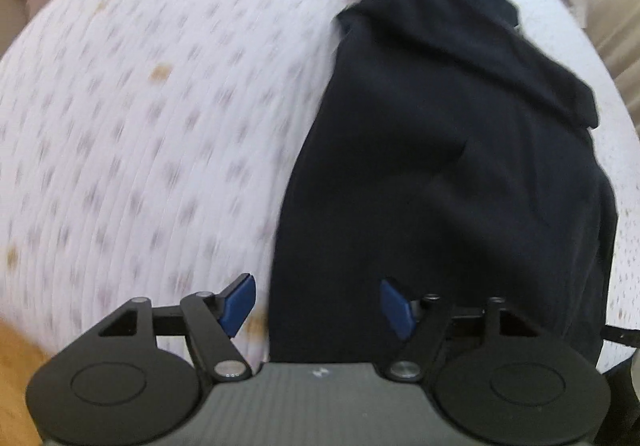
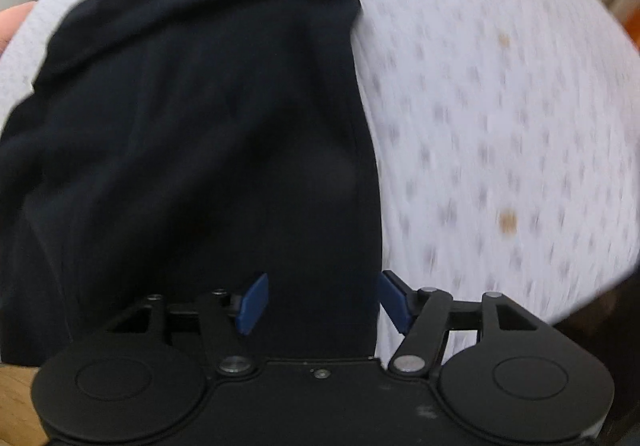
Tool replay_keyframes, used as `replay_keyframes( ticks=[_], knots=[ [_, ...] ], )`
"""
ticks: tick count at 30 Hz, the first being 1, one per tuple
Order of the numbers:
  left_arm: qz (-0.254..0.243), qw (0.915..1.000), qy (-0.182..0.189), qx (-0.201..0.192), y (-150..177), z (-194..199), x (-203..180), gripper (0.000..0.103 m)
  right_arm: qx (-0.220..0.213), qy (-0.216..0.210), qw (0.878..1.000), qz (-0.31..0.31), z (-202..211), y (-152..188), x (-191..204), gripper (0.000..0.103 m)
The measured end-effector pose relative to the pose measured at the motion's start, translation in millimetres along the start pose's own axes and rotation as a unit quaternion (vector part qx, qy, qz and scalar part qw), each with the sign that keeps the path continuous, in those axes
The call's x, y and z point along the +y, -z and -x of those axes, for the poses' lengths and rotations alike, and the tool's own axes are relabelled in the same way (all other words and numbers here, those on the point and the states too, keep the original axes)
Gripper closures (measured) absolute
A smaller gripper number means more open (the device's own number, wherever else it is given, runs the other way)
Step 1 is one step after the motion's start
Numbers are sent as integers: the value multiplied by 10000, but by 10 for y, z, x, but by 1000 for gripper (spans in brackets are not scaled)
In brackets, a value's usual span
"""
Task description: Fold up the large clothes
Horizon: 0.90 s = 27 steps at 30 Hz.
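A large black garment point(image 1: 448, 149) lies folded lengthwise on a white patterned cloth point(image 1: 140, 125). In the left wrist view my left gripper point(image 1: 318, 306) hangs above the garment's near left edge, jaws wide apart, blue pads point(image 1: 240, 304) bare. The same black garment point(image 2: 200, 133) fills the left half of the right wrist view, its straight right edge running down the middle. My right gripper point(image 2: 322, 302) stands open over that near right edge, nothing pinched between its blue pads point(image 2: 394, 300). Both views are motion-blurred.
The white patterned cloth point(image 2: 500, 125) covers the surface and carries a few brown spots point(image 2: 508, 219). Wood point(image 1: 16, 362) shows at the near left corner. Beige furniture point(image 1: 612, 5) stands beyond the far right edge. A fingertip point(image 2: 12, 25) shows at the far left.
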<state>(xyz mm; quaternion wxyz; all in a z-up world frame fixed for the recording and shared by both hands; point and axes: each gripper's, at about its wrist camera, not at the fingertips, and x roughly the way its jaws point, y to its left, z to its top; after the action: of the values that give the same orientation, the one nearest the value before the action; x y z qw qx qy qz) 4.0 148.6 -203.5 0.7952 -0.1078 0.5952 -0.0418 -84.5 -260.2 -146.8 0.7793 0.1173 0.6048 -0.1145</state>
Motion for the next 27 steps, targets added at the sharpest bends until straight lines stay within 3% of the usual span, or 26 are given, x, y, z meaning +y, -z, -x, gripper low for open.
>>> replay_keyframes(
  ticks=[4, 7, 8, 9, 11, 12, 15, 18, 20, 23, 25, 26, 27],
  knots=[
    [336, 9986, 239, 316, 190, -185, 111, 31, 94, 168, 9995, -237, -226, 146, 13, 24],
    [331, 9989, 212, 240, 186, -265, 38, 27, 6, 350, 9993, -157, -374, 196, 86, 23],
    [302, 9991, 198, 217, 202, -266, 21, 24, -66, 383, 9992, -129, -378, 218, 111, 32],
    [268, 9993, 187, 195, 199, -260, -6, 24, -141, 389, 9991, -119, -361, 240, 131, 51],
    [160, 9995, 199, 159, 194, -240, -52, 25, -224, 518, 9984, 3, -298, 312, 172, 79],
    [106, 9997, 182, 149, 191, -239, -78, 25, -253, 568, 9980, 64, -267, 336, 176, 86],
    [41, 9998, 114, 127, 202, -228, -111, 33, -386, 762, 9963, 102, -208, 401, 127, 93],
    [81, 9998, 135, 100, 240, -205, -44, 45, -458, 929, 9946, -27, -132, 454, 7, 95],
    [227, 9995, 161, 128, 251, -202, 73, 45, -438, 1135, 9925, -100, -135, 508, -68, 95],
    [401, 9986, 297, 144, 299, -182, 194, 42, 43, 1112, 9934, -293, -354, 467, -168, 96],
    [439, 9979, 436, 197, 293, -210, 248, 37, 119, 797, 9959, -406, -314, 441, -219, 94],
    [466, 9974, 510, 219, 294, -211, 270, 31, 1, 616, 9971, -453, -236, 414, -240, 83],
    [498, 9966, 611, 229, 302, -201, 281, 26, -136, 421, 9979, -476, -160, 384, -250, 57]
  ],
)
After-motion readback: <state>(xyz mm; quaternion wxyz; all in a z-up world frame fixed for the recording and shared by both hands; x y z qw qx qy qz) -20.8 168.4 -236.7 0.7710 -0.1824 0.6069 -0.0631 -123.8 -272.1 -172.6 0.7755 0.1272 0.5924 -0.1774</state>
